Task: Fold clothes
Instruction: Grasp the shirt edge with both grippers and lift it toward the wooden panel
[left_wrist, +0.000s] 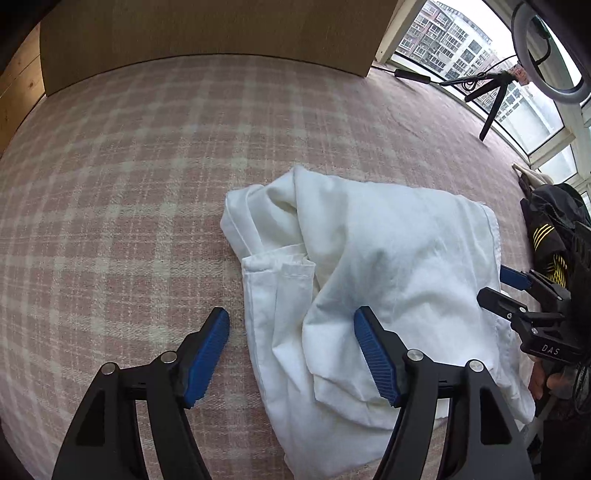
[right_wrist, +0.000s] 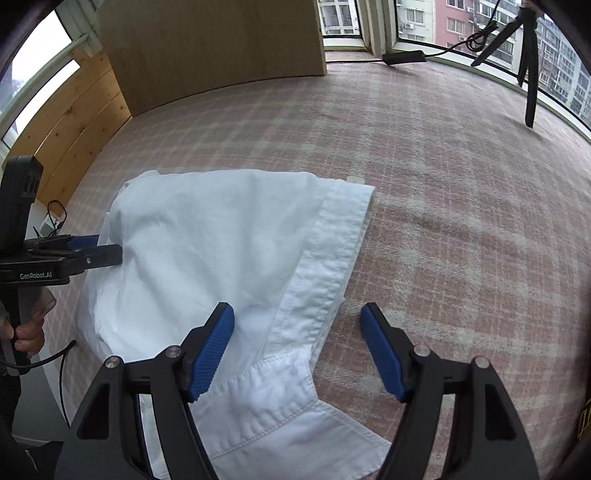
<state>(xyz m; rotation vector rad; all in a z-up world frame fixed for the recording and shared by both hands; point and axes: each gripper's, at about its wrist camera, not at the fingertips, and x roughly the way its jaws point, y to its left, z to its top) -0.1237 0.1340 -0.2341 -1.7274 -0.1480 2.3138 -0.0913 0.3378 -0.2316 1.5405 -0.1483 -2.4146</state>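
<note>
A white shirt (left_wrist: 369, 277) is lying folded and rumpled on a pink checked cover (left_wrist: 129, 184), with its stitched band (right_wrist: 332, 258) running along the side facing the right gripper. Printed on the right gripper's (right_wrist: 297, 350) body, as the left wrist view shows it, is "DAS"; the left gripper's (left_wrist: 291, 354) body, seen from the right wrist view, is reading "GenRobot.AI". The cover is spreading bare and wide beyond the shirt toward a wooden board (left_wrist: 207, 29) and the windows (right_wrist: 461, 22), where a black tripod (right_wrist: 524, 55) is standing. Both grippers are pointing steeply down over the shirt's near edges, jaws spread wide and gripping nothing, one blue pad over cloth and the other over cover. A hand (right_wrist: 29, 336) is gripping the left gripper's handle.
</note>
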